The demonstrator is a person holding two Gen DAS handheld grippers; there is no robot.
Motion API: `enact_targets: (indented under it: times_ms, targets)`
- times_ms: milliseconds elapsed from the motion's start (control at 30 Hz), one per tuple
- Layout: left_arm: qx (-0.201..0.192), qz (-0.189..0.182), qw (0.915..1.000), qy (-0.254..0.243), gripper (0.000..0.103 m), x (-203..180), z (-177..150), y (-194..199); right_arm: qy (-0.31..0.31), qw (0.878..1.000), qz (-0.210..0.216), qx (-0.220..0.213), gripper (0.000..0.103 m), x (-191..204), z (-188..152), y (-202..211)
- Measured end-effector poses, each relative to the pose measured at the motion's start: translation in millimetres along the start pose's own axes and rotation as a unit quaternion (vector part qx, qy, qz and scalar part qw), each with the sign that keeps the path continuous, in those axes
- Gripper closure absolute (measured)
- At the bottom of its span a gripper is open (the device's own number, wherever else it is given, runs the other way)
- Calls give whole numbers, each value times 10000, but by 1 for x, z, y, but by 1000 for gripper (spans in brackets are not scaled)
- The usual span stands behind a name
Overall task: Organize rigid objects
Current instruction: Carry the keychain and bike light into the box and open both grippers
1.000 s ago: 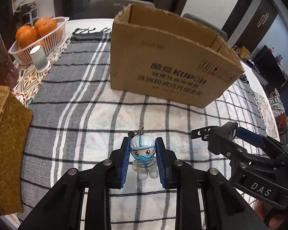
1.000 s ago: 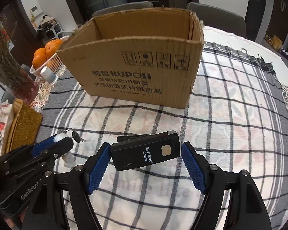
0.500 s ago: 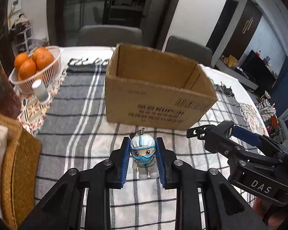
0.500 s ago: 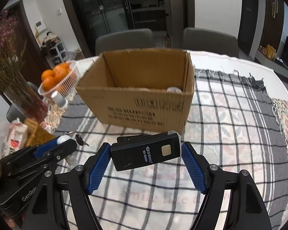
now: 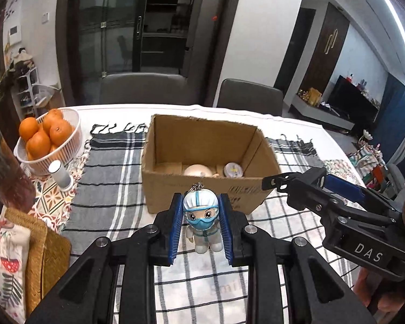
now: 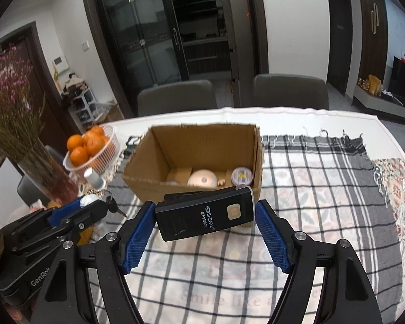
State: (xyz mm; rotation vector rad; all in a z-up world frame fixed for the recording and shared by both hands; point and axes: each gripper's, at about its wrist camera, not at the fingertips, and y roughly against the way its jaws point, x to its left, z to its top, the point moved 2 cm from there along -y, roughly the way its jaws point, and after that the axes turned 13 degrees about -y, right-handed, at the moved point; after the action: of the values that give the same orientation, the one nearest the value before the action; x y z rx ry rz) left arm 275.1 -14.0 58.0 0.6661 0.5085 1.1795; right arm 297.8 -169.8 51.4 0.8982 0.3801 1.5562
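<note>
Both grippers have risen since a second ago: the cardboard box, which then showed only its printed front wall, now sits lower in each view with its open top and contents in sight. Each gripper tilts down toward the plaid tablecloth from above, side by side, with the box just beyond the fingertips.

In the left wrist view the left gripper is closed tight on a small figurine keychain, a white-suited doll with a blue mask and goggles, held upright by its sides between the blue pads, clear of the cloth. Its key ring and key hang off the fingertip in the right wrist view.

The right gripper stands roughly half open, and its blue pads press the two short ends of a black SHENYU device, which spans the gap crosswise, slightly tilted, label side up and off the table.

Inside the box lie a pale round object and a small round lidded tin against the right wall. A white basket of oranges sits left of the box, a small white cylinder just in front of it.
</note>
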Motion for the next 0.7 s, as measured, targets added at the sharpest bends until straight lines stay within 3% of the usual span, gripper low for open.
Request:
enact_targets:
  times_ms: [300, 700]
  targets:
    - [-89, -73, 9999, -65, 76, 0, 23, -1, -105, 9998, 129, -139, 27, 2, 24, 5]
    - [-148, -68, 9998, -82, 76, 12, 52, -19, -207, 9995, 224, -75, 27, 6, 49, -17]
